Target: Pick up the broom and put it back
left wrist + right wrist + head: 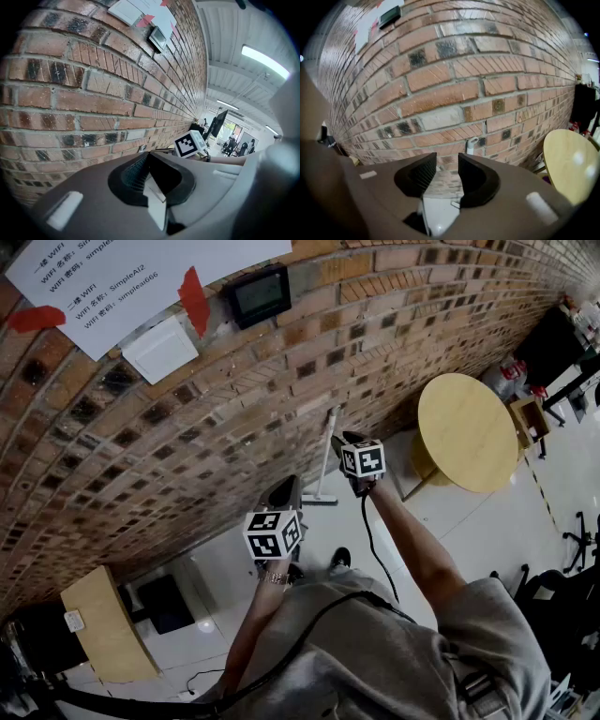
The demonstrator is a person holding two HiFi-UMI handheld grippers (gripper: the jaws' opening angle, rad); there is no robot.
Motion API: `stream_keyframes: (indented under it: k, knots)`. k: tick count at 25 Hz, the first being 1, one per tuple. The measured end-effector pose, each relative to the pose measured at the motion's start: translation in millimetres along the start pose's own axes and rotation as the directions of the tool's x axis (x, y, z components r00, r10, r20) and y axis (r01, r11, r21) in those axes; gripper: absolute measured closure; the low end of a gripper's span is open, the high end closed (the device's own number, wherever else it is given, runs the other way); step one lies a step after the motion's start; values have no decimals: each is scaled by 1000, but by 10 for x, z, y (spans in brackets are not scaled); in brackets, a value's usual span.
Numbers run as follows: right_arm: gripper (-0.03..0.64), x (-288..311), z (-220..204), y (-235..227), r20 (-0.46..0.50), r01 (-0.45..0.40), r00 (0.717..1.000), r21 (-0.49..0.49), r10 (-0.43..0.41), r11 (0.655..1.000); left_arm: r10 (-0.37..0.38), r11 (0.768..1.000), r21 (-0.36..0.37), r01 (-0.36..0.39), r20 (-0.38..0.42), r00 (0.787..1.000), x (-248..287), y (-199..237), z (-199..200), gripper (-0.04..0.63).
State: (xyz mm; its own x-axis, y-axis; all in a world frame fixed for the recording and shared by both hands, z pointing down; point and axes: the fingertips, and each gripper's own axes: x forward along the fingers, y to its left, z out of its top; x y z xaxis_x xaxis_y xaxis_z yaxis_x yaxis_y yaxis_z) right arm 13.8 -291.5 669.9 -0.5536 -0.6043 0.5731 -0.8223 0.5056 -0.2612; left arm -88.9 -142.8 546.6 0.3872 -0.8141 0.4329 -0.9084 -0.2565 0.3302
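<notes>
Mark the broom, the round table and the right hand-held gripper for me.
broom (327, 456), head view, middle of handle.
round table (466, 432), head view, middle of tabletop.
right hand-held gripper (446, 158), right gripper view, midway between fingertips.

holds left gripper (148, 157) nearer, with jaws closed together on nothing. holds right gripper (447, 161) farther out and to the right, with jaws parted and empty. tilts both downward on bare, outstretched left forearm (251, 620) and right forearm (412, 540).

The wall (281, 381) is rough brick, the floor (459, 512) glossy, the table (466, 430) smooth wood.
</notes>
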Motion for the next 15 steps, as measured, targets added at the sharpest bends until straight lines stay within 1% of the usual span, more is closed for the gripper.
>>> stream_keyframes:
  k: [5,8,13,15]
  knots:
    - [432,564,-290,-458,-111,21,993,-39,-26,999,51,998,-31,-51,-9,999,-94,124,-97,629]
    - [413,876,-387,-615,-161,22,986,-75,-34,997,88,995,-51,-89,-17,996,-144,214,-157,629]
    - [416,1266,-336,-742,-190,15,981,-136,-41,991,143,985,-92,-145,-30,989,-203,321,-286,629]
    - [435,1380,-303,-790,-203,25,977,-165,-59,986,159,982,-100,-161,-34,987,-227,356,-323,629]
